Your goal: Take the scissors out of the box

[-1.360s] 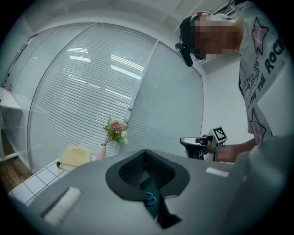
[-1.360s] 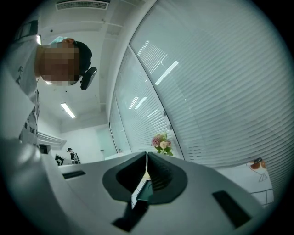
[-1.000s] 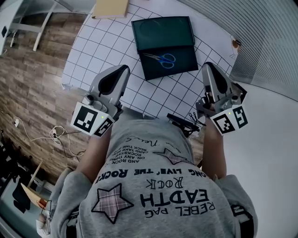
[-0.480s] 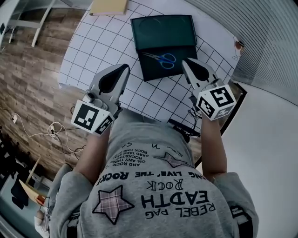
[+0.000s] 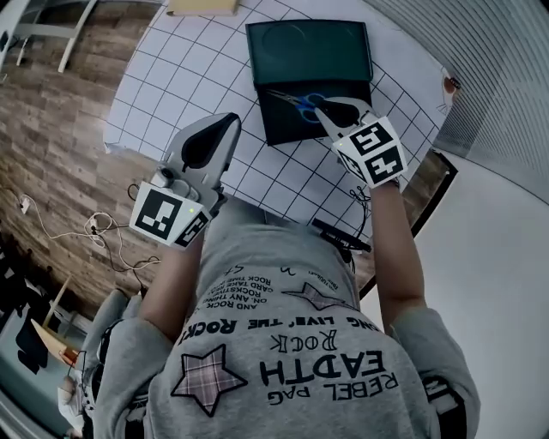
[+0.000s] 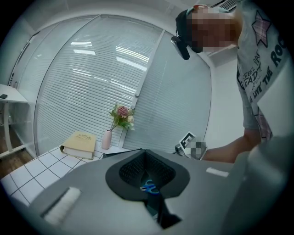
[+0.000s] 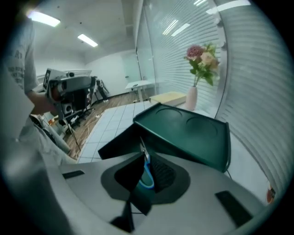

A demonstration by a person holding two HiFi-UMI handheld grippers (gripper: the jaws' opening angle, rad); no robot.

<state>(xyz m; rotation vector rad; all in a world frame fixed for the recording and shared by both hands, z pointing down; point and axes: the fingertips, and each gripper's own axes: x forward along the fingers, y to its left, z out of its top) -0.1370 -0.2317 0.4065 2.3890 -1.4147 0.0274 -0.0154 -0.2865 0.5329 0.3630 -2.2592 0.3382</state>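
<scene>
A dark green box (image 5: 309, 51) lies open on the grid-patterned table, its lid folded back. Scissors (image 5: 296, 100) with blue handles lie in its near half. My right gripper (image 5: 323, 108) points steeply down into the box, shut, with its tips right at the blue handles; whether it touches them I cannot tell. In the right gripper view the scissors (image 7: 146, 172) show through the narrow slit between the jaws, in front of the box (image 7: 188, 131). My left gripper (image 5: 208, 141) hovers shut over the table's near left part, and the scissors (image 6: 148, 187) show far off past its tips.
A tan book (image 5: 202, 7) and a pink vase of flowers (image 6: 107, 139) stand at the table's far edge. The gridded tabletop (image 5: 189, 77) ends at a wooden floor with cables (image 5: 94, 236) on the left. A black device (image 5: 339, 233) sits at the near edge.
My right gripper swung from the table's near right edge forward and down into the box, tipping steeply onto the scissors' handles. The left gripper stayed almost where it was.
</scene>
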